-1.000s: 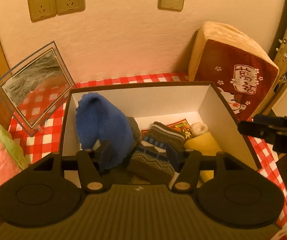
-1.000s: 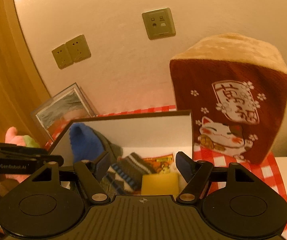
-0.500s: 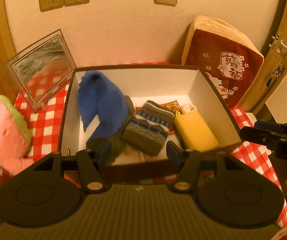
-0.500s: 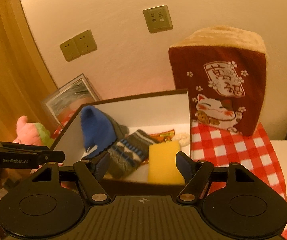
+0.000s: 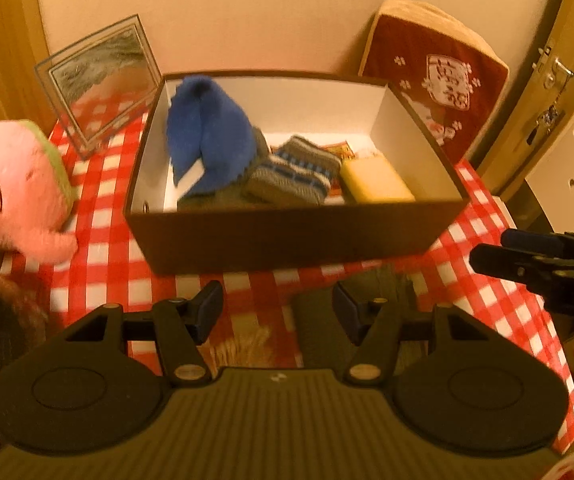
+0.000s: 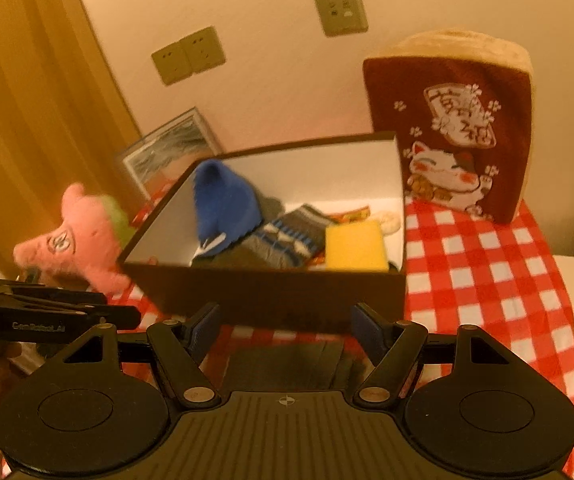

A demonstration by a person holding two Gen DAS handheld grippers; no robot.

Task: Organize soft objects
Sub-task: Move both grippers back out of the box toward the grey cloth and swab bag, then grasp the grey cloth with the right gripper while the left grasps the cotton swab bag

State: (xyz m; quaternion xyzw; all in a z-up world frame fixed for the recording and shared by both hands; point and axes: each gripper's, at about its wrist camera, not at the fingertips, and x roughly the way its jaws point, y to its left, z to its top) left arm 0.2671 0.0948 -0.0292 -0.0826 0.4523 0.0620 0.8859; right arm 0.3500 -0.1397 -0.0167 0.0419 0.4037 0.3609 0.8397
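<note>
Nearest, the left hand-held gripper point(image 5: 277, 312) and the right hand-held gripper point(image 6: 285, 328) both hang with jaws apart and empty over the red-checked table point(image 5: 99, 248). Just beyond stands the dark box point(image 5: 287, 236) holding a blue plush point(image 5: 207, 136), a striped knit piece point(image 5: 295, 172) and a yellow sponge point(image 5: 375, 182). A pink plush toy point(image 5: 11, 184) lies left of the box, a glass frame point(image 5: 99, 80) behind it. Against the wall leans a red cat cushion point(image 6: 455, 140); its writing is unreadable.
</note>
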